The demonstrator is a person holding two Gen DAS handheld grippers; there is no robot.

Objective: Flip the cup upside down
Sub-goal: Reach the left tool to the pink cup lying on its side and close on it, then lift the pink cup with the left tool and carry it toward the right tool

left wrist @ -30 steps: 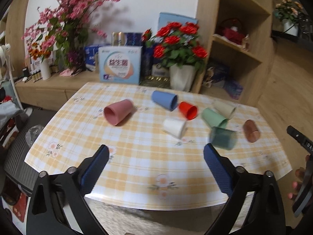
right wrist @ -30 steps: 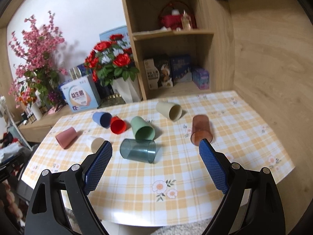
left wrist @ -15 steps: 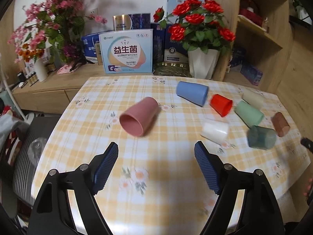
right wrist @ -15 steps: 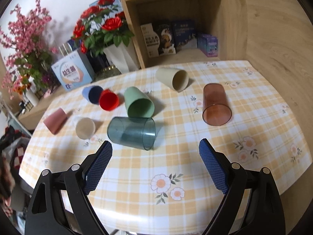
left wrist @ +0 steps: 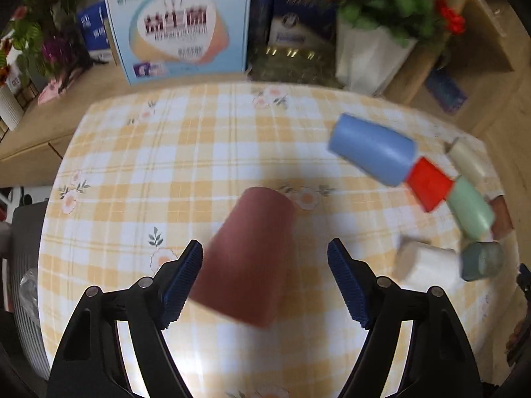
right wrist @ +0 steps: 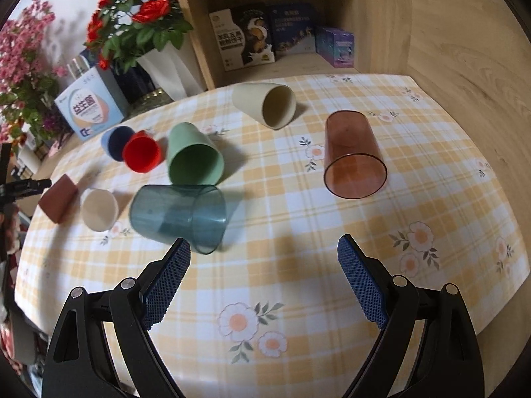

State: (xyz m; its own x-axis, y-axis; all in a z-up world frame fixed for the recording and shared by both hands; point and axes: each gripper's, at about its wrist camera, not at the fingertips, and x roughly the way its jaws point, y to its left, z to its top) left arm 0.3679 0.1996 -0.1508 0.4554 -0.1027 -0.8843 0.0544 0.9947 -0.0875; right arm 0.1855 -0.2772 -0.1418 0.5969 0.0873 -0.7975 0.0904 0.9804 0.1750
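A pink cup (left wrist: 247,255) lies on its side on the checked tablecloth, mouth towards me. My left gripper (left wrist: 265,277) is open, its jaws either side of the cup's wide end, not touching it. The same cup shows at the far left of the right wrist view (right wrist: 58,197). My right gripper (right wrist: 264,275) is open and empty above the cloth, just in front of a teal clear cup (right wrist: 179,214) lying on its side. A brown clear cup (right wrist: 351,156) lies ahead to the right.
Several more cups lie on their sides: blue (left wrist: 373,149), red (left wrist: 428,184), green (left wrist: 471,212), white (left wrist: 423,263), beige (right wrist: 265,102). A rose vase (right wrist: 169,69), boxes (left wrist: 181,30) and a wooden shelf (right wrist: 298,16) stand behind the table.
My left gripper has moved forward and down until its jaws flank the pink cup. My right gripper has moved closer to the table and the teal cup.
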